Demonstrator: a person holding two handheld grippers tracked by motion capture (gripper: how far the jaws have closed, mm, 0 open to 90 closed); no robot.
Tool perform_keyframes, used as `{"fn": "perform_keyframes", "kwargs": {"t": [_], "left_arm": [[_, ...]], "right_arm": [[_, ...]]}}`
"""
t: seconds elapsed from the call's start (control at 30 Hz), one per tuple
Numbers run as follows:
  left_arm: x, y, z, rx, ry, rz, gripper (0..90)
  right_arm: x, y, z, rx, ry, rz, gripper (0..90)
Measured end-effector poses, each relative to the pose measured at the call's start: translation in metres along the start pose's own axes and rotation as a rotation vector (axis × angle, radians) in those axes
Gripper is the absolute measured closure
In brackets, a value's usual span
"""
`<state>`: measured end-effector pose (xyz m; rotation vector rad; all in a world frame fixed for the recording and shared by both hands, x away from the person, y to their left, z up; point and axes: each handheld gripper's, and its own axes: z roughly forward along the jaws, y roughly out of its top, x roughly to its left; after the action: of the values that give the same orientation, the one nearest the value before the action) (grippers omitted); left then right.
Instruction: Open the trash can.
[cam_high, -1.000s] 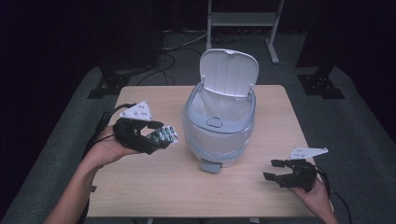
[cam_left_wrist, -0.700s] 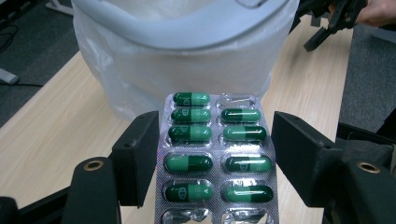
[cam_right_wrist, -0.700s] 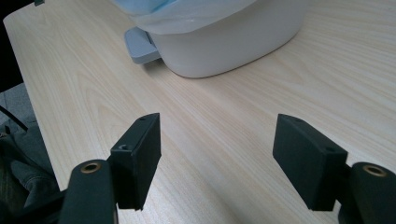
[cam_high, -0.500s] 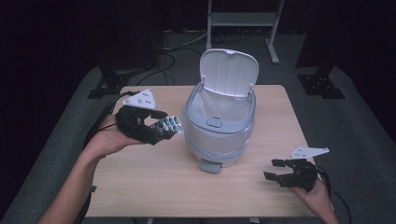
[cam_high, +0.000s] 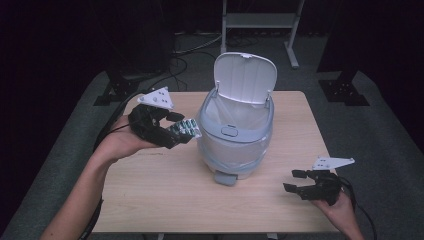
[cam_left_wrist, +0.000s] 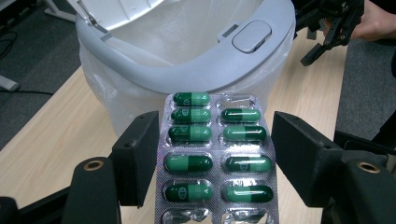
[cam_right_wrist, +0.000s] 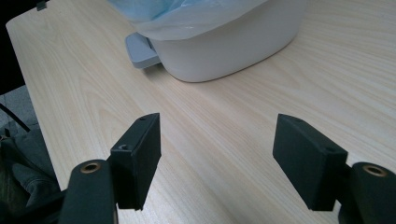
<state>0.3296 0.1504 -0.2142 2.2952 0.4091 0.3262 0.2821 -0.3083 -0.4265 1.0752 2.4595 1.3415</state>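
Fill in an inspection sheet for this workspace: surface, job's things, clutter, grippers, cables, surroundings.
Surface: light wooden table, nothing on it but the bin.
Job's things: blister pack of green capsules, some pockets empty; white pedal bin with its lid raised and a clear liner inside.
Clutter: nothing seen.
Grippers: left gripper shut on the blister pack, held up beside the bin's rim; right gripper open, nothing between its jaws, low over the table's near right corner.
Cables: black cable trails from the left gripper over the table's left edge.
Surroundings: grey carpet, dark room, metal stand behind the table.
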Motion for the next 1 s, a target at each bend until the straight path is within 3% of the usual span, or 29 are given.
{"fn": "perform_keyframes", "kwargs": {"t": [1.0], "left_arm": [[0.015, 0.034, 0.006, -0.009, -0.015, 0.006, 33.4]], "right_arm": [[-0.002, 0.0, 0.005, 0.011, 0.015, 0.001, 30.9]]}}
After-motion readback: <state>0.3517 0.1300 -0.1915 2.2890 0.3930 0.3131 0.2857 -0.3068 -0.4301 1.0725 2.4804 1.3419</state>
